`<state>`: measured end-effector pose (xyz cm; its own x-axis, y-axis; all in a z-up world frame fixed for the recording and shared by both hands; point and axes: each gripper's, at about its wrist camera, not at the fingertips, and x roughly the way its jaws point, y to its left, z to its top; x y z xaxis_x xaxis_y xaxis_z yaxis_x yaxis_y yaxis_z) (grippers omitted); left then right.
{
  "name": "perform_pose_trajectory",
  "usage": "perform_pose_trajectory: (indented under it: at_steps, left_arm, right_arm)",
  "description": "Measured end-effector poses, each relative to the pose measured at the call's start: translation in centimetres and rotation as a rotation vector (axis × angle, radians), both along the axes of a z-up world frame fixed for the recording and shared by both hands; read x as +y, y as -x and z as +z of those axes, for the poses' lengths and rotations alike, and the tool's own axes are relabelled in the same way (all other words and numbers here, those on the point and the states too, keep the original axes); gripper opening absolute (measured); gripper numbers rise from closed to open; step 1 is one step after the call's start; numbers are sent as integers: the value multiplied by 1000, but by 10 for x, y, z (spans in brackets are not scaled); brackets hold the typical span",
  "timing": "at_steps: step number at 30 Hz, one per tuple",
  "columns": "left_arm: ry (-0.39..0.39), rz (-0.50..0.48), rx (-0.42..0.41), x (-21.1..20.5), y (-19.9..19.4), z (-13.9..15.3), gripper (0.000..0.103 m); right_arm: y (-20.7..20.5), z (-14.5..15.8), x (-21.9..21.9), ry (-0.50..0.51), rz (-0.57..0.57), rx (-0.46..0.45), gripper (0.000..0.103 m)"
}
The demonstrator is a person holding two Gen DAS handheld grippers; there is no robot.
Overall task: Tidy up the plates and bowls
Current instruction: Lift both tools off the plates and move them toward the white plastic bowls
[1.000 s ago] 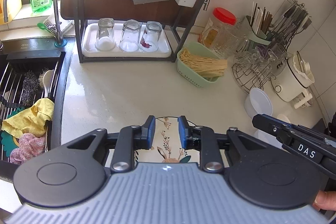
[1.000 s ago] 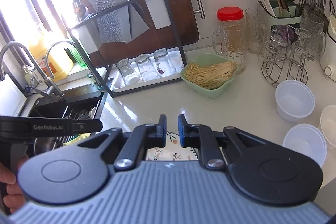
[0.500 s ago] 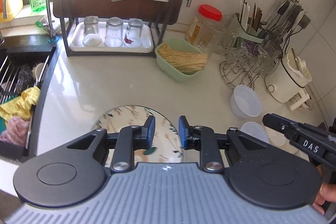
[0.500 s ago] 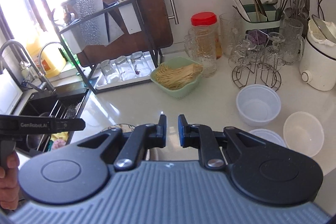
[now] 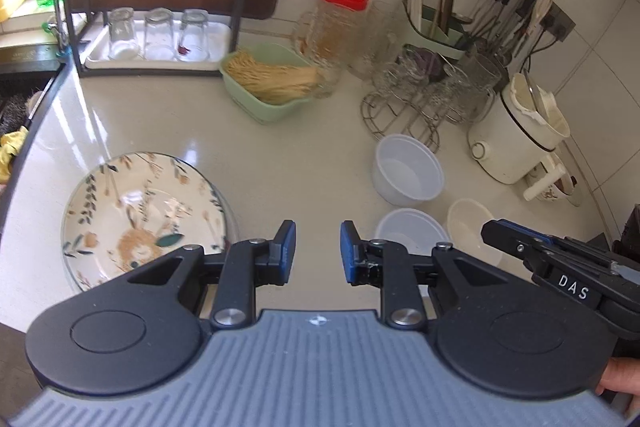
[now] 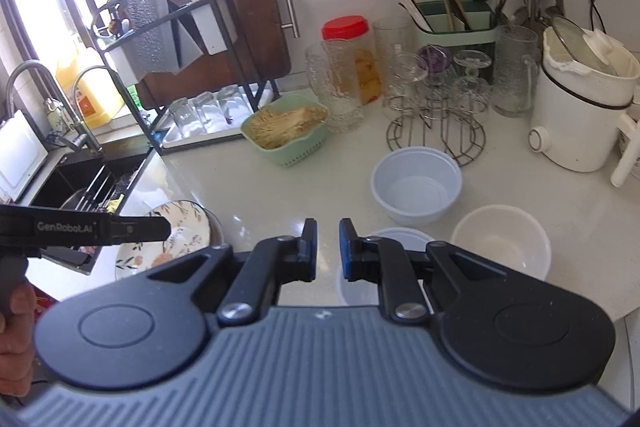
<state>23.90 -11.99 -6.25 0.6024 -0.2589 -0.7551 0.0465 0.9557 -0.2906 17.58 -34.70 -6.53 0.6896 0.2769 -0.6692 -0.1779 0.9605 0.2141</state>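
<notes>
A floral plate tops a small stack on the counter, left of my left gripper, whose jaws stand slightly apart with nothing between them. Three plastic bowls sit to the right: a white one, another white one just beyond the right finger, and a cream one. My right gripper is nearly closed and empty above the counter. The near white bowl lies partly under it, with the far white bowl and the cream bowl ahead. The plate stack is at its left.
A green basket of noodles, a red-lidded jar, glasses on a wire stand and a white cooker line the back. A dish rack with glasses stands at back left by the sink.
Both grippers have swept to the right along the counter. The floral plate, earlier under the left fingers, now lies off to the left, and the bowls are closer.
</notes>
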Motion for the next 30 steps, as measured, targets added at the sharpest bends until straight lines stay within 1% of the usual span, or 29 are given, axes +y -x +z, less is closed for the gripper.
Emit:
perform_pose_trajectory:
  at_steps: [4,11,13,15,18,20,22,24,26,27,28,29,30]
  left_arm:
    - [-10,-34,3,-19,-4,-6,27]
    - [-34,-102,29,-44,-14,-22,27]
    - [-32,-121,39,-50,-16,-28,33]
    - [-14,-151,48,-54,-20,-37,35]
    - [-32,-176,72,-60,-23,-48,38]
    - [-47,-192,79,-63,-26,-55,45]
    - [-64,-200,82,-64,-30,-62,57]
    - [-59,-203,100,-64,-36,-71,61]
    - [-46,-199,126,-61,-43,-78,61]
    - [-41,-201,133,-60,-46,-81,62]
    - [-44,-204,137,-58,-48,-84,63]
    - [-51,-206,139,-58,-50,-86,63]
    - [-54,-213,137,-58,-52,-87,63]
  right_arm:
    - [6,-6,-16,11,-11,-3,15]
    - [12,-25,-38,3,-71,13,15]
    - [12,-29,-44,7,-85,12,15]
    - [12,-34,-48,12,-94,14,15]
    - [12,-43,-54,16,-103,32,15]
    - [12,-48,-58,11,-112,47,15]
    - [11,-54,-62,12,-122,60,16]
    - [9,-59,-66,-2,-145,81,16]
    - [5,-65,-73,-46,-175,109,16]
    - [3,-68,-77,-66,-195,121,27]
    - [2,-70,-79,-79,-210,125,47]
    - [2,-72,-82,-95,-219,125,53]
    - [1,-73,-84,-108,-220,127,54]
